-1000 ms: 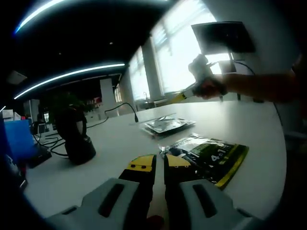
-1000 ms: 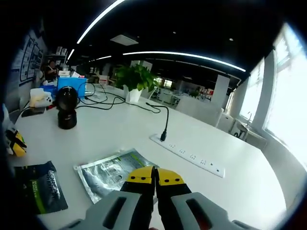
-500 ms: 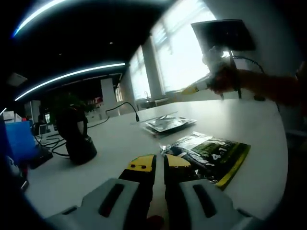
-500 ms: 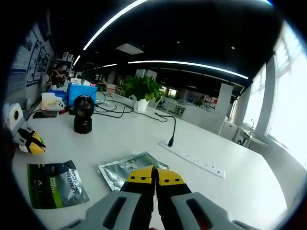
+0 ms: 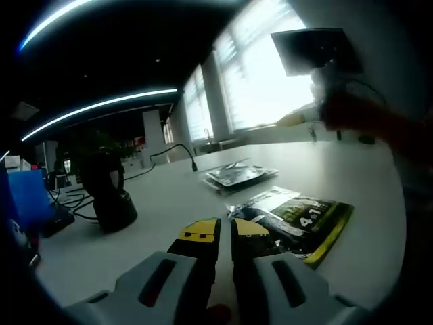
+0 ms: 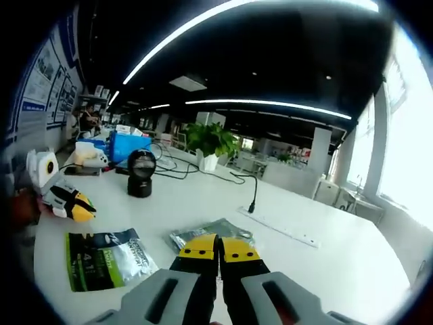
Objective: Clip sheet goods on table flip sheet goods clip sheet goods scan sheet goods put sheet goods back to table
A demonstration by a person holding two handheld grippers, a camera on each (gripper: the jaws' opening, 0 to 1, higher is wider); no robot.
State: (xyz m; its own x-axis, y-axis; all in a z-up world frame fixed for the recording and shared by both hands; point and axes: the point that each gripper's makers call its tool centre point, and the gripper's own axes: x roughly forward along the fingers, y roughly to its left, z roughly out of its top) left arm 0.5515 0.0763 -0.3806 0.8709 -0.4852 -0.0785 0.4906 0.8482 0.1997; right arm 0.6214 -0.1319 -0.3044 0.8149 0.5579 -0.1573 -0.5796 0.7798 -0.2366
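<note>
Two flat packets lie on my white table [image 5: 352,169]. From the left gripper view, my left tool [image 5: 218,230] has its yellow-tipped jaws clenched together on nothing, low over the table, with the dark green-and-yellow sheet packet [image 5: 298,220] lying flat just beyond the tips. A silver packet [image 5: 237,176] rests farther off, apart from the first. A black scanner [image 5: 108,193] stands to the left. From the right gripper view, my right tool [image 6: 218,248] is likewise clenched and holds nothing; both packets lie below it, and a potted plant [image 6: 211,142] stands behind.
</note>
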